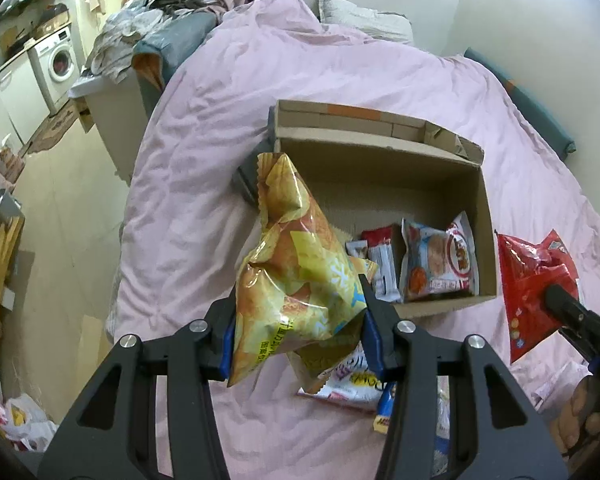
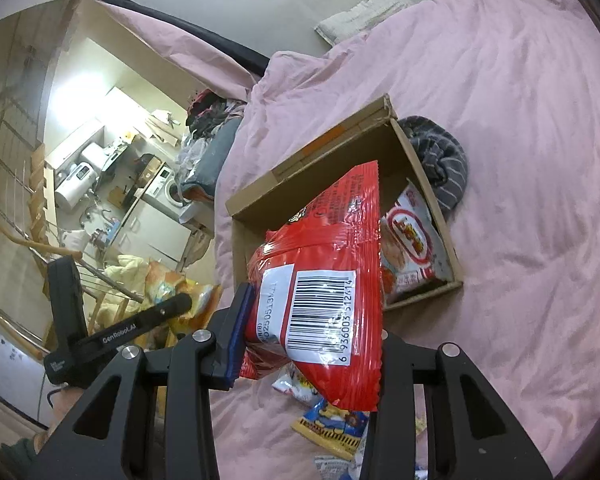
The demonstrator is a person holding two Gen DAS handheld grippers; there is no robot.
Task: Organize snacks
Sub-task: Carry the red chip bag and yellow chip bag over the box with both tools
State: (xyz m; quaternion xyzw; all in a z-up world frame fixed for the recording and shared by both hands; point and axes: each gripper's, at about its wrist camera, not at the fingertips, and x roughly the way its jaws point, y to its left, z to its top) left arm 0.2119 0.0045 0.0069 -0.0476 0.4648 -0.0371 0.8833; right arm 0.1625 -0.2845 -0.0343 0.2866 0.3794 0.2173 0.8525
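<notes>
Pinching a yellow chip bag (image 1: 295, 280), the left gripper (image 1: 300, 316) hangs near the cardboard box (image 1: 380, 168); the right gripper (image 2: 312, 320) clamps a red bag (image 2: 328, 280) beside its right wall.

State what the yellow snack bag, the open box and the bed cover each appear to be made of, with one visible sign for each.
Yellow snack bag: thin glossy plastic film, probably; it crinkles, glints, and has a serrated sealed edge.
Box: brown matte cardboard; its folded flaps show raw cut edges.
Bed cover: soft matte woven fabric, perhaps cotton; it lies in loose wrinkles.
</notes>
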